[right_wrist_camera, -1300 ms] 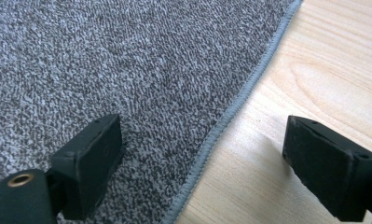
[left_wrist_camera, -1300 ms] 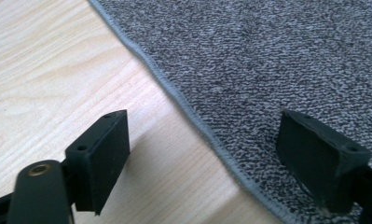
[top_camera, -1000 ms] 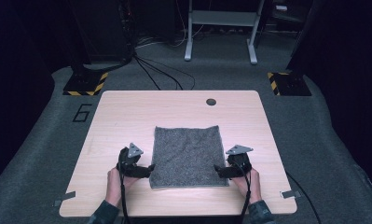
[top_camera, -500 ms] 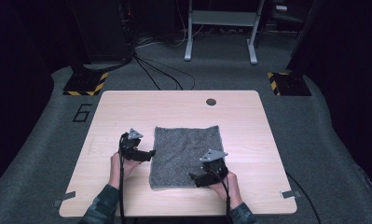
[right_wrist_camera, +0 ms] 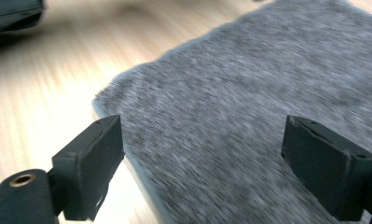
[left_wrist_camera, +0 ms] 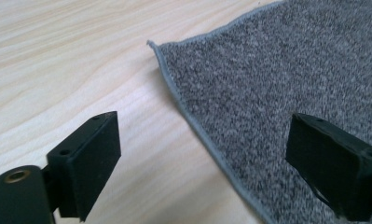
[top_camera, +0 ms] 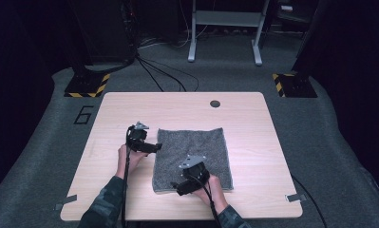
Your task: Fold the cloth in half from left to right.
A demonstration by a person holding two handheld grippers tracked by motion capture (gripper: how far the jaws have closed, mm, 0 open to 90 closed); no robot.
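The grey cloth [top_camera: 193, 159] lies flat on the wooden worktop [top_camera: 253, 142]. The left claw [top_camera: 151, 148] is wide open and holds nothing; the cloth's left edge runs between its jaws, with the far corner [left_wrist_camera: 152, 44] just ahead. The right claw [top_camera: 178, 186] is also wide open and empty, above the near part of the cloth, whose edge lies by its left jaw.

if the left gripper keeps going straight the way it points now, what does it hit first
Most likely the grey cloth. The left gripper has open jaws that straddle the cloth's hemmed side edge, one over the bare table, one over the fabric. It aims forward and down, so it should meet that edge, though depth is hard to judge.
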